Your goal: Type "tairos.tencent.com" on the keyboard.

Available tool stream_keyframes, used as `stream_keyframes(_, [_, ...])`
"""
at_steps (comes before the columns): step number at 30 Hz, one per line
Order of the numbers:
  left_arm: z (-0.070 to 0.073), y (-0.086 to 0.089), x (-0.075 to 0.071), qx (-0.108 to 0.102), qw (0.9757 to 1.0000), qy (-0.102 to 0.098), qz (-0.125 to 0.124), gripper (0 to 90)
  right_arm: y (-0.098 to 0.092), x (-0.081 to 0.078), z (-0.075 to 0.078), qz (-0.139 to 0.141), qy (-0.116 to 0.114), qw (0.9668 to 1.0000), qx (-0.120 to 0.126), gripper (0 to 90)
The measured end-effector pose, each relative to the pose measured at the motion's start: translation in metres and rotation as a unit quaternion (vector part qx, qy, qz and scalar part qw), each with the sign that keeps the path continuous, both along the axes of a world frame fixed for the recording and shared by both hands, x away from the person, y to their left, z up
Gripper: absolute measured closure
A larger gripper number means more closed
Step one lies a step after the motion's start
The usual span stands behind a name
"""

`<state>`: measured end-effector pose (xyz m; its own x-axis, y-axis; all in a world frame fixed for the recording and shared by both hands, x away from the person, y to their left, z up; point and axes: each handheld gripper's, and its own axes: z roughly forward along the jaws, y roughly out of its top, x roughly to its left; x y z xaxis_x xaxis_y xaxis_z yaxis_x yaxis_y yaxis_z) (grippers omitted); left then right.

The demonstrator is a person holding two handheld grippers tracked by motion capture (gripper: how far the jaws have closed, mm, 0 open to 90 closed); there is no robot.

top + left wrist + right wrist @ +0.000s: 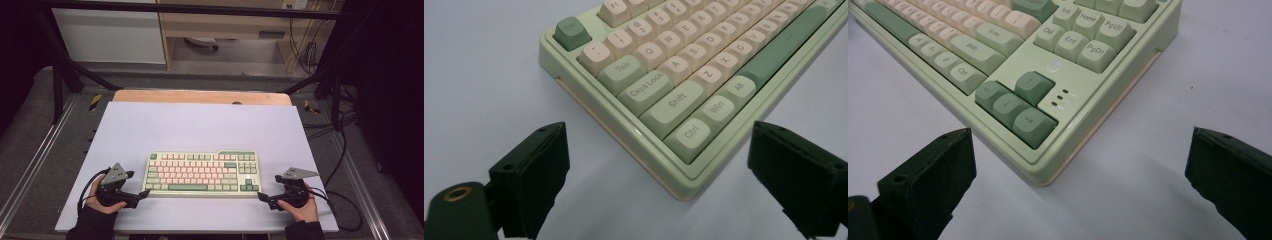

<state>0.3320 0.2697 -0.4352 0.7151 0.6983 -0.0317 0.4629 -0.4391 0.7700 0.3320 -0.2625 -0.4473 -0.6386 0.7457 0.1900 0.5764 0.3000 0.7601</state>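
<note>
A pale green keyboard with cream and green keys lies flat on the white table, near its front edge. My left gripper sits just off the keyboard's front left corner, jaws open and pointed at it. In the left gripper view that corner, with the Ctrl key, lies between the wide-apart jaws without touching them. My right gripper mirrors this at the front right corner, also open. In the right gripper view the arrow-key corner sits between the spread jaws, clear of both.
The white table top ends in a wooden strip at the back. Black frame bars and loose cables flank the table. A cabinet stands on the floor beyond.
</note>
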Motion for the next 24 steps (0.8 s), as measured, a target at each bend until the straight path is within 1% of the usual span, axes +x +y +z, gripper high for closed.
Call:
stream_keyframes(12, [0.0018, -0.0008, -0.0007, 0.0, 1.0, -0.003, -0.001, 9.6, -0.0002, -0.0004, 0.0, 0.001, -0.002, 1.0, -0.003, 0.5])
stream_keyframes(15, [0.0029, -0.0012, -0.001, -0.003, 1.0, -0.005, -0.001, 9.7, 0.0, -0.0002, 0.0, 0.0, -0.001, 1.0, -0.002, 0.5])
stream_keyframes(17, [0.0032, -0.0015, -0.001, -0.002, 1.0, -0.005, -0.001, 9.9, 0.0006, -0.0005, -0.0001, 0.0, 0.003, 1.0, -0.003, 0.5])
stream_keyframes(24, [0.0045, -0.004, -0.0014, -0.001, 1.0, -0.007, 0.0, 10.3, 0.0004, -0.0005, -0.0001, -0.001, 0.0, 1.0, -0.003, 0.5])
